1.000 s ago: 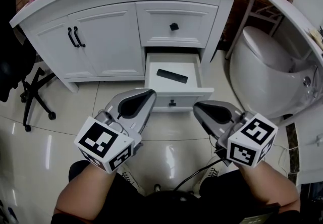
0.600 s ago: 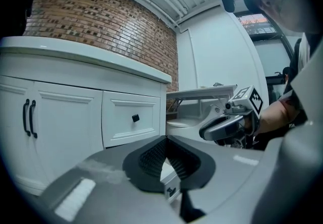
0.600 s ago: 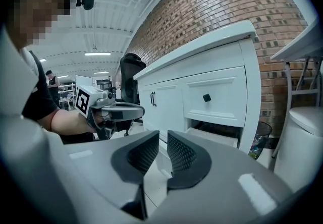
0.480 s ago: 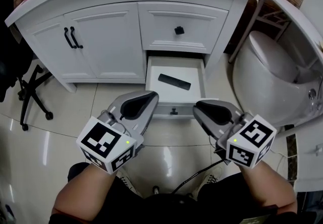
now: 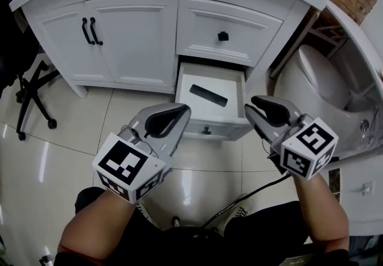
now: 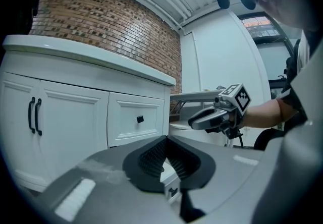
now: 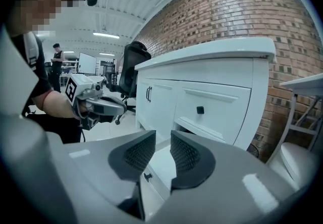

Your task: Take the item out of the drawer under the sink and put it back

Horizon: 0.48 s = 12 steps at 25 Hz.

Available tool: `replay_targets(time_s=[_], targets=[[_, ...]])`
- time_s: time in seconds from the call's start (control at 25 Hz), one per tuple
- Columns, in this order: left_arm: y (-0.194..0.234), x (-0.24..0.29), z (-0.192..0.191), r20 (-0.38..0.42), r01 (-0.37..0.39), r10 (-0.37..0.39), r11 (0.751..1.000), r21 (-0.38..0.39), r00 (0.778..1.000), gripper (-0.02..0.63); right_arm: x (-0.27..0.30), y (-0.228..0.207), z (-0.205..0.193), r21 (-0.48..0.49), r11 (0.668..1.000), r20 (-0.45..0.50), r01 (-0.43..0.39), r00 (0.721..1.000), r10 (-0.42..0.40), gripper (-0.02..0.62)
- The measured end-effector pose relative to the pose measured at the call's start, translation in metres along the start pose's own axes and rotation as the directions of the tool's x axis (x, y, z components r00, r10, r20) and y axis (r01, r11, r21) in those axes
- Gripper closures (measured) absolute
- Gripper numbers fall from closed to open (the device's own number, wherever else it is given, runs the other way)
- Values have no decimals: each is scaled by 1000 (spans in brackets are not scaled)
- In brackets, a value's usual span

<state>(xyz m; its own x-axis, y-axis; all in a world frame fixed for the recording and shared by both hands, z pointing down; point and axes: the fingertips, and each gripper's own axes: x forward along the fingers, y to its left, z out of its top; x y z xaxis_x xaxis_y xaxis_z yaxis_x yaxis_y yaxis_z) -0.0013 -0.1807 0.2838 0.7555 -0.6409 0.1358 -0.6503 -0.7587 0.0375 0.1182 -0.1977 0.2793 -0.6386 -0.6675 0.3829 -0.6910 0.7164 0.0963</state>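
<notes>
The lower drawer [image 5: 233, 116] of the white vanity stands pulled out. A flat black bar-shaped item [image 5: 208, 95] lies slanted on its white floor. My left gripper [image 5: 184, 109] hovers just in front of the drawer's front left corner, with its jaws meeting at the tips and nothing in them. My right gripper [image 5: 254, 103] sits by the drawer's front right corner. Its jaws have just been opening, and a narrow gap with nothing in it shows between the pads [image 7: 185, 155]. The drawer's front and small knob [image 7: 148, 176] show below that gap.
Above the open drawer is a shut drawer with a black knob [image 5: 222, 35]. Left of it are two cabinet doors with black handles [image 5: 91, 31]. A white toilet [image 5: 323, 79] stands at the right, an office chair base [image 5: 33, 100] at the left. A black cable [image 5: 239, 202] runs over the glossy tiles.
My right gripper has moved forward to the drawer's right corner, rolled, and its jaws have parted. The left gripper edged slightly forward. The black item has not moved.
</notes>
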Motion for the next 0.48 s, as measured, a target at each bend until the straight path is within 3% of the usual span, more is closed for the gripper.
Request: replay_targets(time_s=[0.12,0.28,0.48], targets=[[0,1,-3,-6,2,-2,1000,-5,1000,601,26,-14,-4,-52,998,-90,-42,995,37,472],[0,3,-3,-5,6,-6,1000,-12,1000,600,70,-33,-15,-173,978,-239,-117,968,73,451],[6,2,5,14,2,-1,999,-34,1000,600,116,-43,-22,-216,958,-316,-191,942,116,451]])
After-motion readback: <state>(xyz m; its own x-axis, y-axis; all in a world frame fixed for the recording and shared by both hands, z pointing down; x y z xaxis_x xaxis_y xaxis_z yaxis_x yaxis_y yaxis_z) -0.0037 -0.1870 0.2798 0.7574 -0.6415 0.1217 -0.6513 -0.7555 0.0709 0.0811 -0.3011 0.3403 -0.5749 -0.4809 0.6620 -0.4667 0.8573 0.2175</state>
